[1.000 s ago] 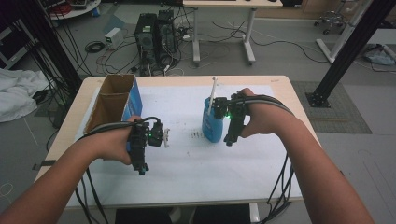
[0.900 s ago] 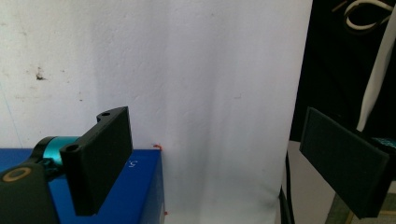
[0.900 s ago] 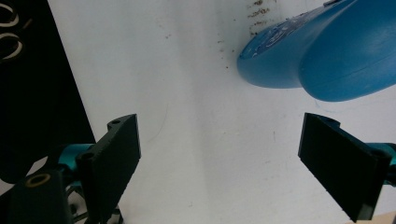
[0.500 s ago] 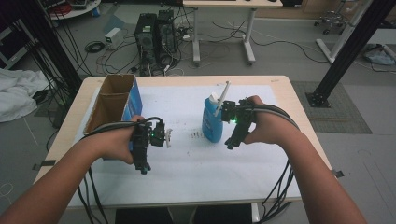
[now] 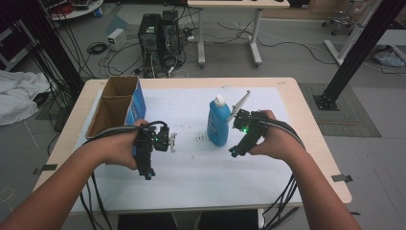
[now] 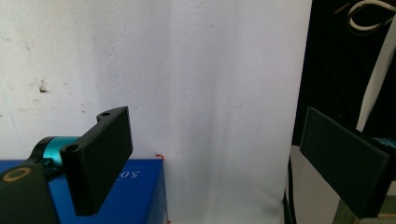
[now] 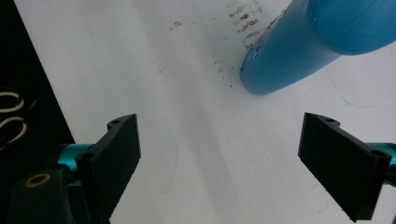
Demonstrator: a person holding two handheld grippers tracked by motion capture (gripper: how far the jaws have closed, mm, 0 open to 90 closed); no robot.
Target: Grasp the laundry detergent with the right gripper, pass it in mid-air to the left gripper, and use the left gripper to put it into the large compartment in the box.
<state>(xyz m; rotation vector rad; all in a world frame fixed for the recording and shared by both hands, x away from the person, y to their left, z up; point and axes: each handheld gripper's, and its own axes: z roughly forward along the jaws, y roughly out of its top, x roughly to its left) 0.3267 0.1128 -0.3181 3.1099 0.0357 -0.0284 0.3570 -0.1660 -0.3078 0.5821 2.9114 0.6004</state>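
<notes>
Blue bottle (image 5: 218, 125) w/ white cap stands upright on white sheet (image 5: 201, 172), right of table centre. Small dark specks on the sheet just left of its base. In right gripper view the bottle (image 7: 299, 42) shows at upper right, base end toward the jaws, clear of both; nothing between them.

Right gripper (image 5: 235, 151) sits just right of the bottle, near but not touching, jaws pointing down and toward the person, low over the sheet. Own view (image 7: 219, 161): jaws wide apart, bare sheet in the gap. Grey plate sticks up from the gripper's far end, beside the bottle cap. Right hand (image 5: 270, 139) wraps the body; cable trails off the near table edge.

Left gripper (image 5: 148, 173) held well left of the bottle, about level w/ it, tips pointing toward the person. Own view (image 6: 212, 163): jaws wide apart, gripping nothing; sheet behind them, blue box face (image 6: 126, 196) at lower left corner, dark drop past the sheet edge at right. Left hand (image 5: 119, 148) around the body, cables looping over it.

Open cardboard box (image 5: 117, 106) w/ blue side stands at left part of table (image 5: 306, 124), just beyond the left hand. Two compartments, contents can't tell.

Beyond the table: PC towers (image 5: 158, 33), loose cables on floor, desk legs; white cloth (image 5: 16, 96) far left.
</notes>
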